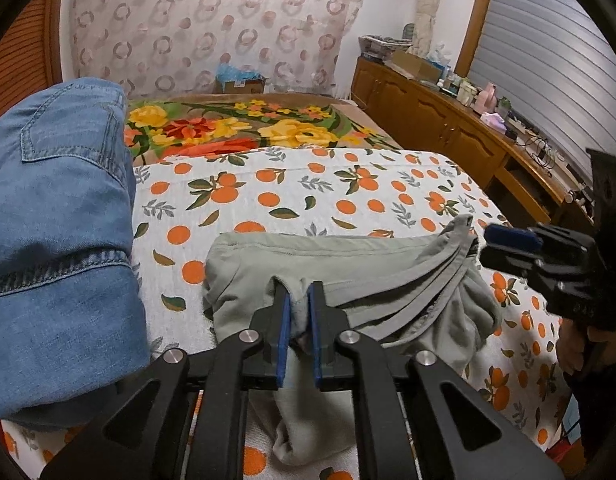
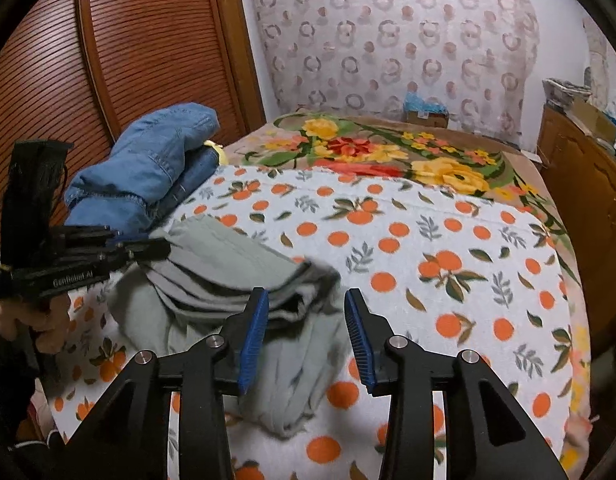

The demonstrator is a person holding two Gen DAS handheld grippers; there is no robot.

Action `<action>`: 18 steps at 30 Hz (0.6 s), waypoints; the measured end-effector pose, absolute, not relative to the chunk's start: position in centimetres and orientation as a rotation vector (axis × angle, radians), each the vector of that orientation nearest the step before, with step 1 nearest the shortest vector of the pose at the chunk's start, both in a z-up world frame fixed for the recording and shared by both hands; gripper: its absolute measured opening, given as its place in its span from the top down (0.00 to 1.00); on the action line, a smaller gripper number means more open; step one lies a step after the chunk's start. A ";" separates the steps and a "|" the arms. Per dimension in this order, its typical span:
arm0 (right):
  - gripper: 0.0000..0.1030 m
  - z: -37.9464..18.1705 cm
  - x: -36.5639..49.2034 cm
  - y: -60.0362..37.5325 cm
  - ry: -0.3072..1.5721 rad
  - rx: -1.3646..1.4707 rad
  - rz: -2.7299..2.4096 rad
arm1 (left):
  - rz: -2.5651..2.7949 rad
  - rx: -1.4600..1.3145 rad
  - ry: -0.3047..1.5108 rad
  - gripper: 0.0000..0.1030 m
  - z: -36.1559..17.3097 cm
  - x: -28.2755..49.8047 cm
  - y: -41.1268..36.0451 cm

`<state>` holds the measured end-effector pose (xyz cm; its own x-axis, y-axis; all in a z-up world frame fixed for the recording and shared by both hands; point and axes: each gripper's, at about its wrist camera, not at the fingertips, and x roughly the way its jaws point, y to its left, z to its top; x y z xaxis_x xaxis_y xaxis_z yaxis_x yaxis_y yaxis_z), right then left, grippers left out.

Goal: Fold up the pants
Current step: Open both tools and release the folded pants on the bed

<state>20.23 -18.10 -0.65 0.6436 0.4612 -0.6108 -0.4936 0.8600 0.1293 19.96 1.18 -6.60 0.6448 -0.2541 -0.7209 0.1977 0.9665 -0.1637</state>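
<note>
The grey-green pants point(image 1: 348, 268) lie bunched and partly folded on the orange-print bed cover point(image 1: 308, 188). My left gripper point(image 1: 299, 304) is shut on a pinch of the pants' cloth near their left end. It also shows in the right wrist view point(image 2: 148, 250) at the pants' left edge. The pants point(image 2: 236, 276) lie under and ahead of my right gripper point(image 2: 306, 316), which is open, its jaws wide apart over the pants' right end. In the left wrist view the right gripper point(image 1: 492, 236) sits at the pants' raised right corner.
A stack of folded blue jeans point(image 1: 56, 240) sits at the left of the bed, also in the right wrist view point(image 2: 148, 168). A floral blanket point(image 1: 244, 124) covers the far bed. A wooden cabinet point(image 1: 448, 120) with clutter runs along the right. A slatted wooden door point(image 2: 128, 40) stands left.
</note>
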 end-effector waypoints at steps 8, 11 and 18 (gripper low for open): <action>0.60 -1.6 18.8 -19.0 0.719 -0.057 0.534 | -0.239 -0.052 0.784 0.47 -5.7 19.0 1.3; 0.60 -1.8 18.4 -19.2 0.731 -0.051 0.533 | -0.241 -0.058 0.770 0.44 -5.3 18.3 1.7; 0.60 -2.3 17.2 -19.3 0.752 -0.045 0.535 | -0.218 -0.050 0.818 0.44 -6.9 15.6 3.2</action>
<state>17.19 -19.34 -2.34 0.6036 0.4464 -0.6605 -0.4782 0.8657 0.1480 15.65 3.19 -6.91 0.6628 -0.2125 -0.7180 0.1738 0.9764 -0.1285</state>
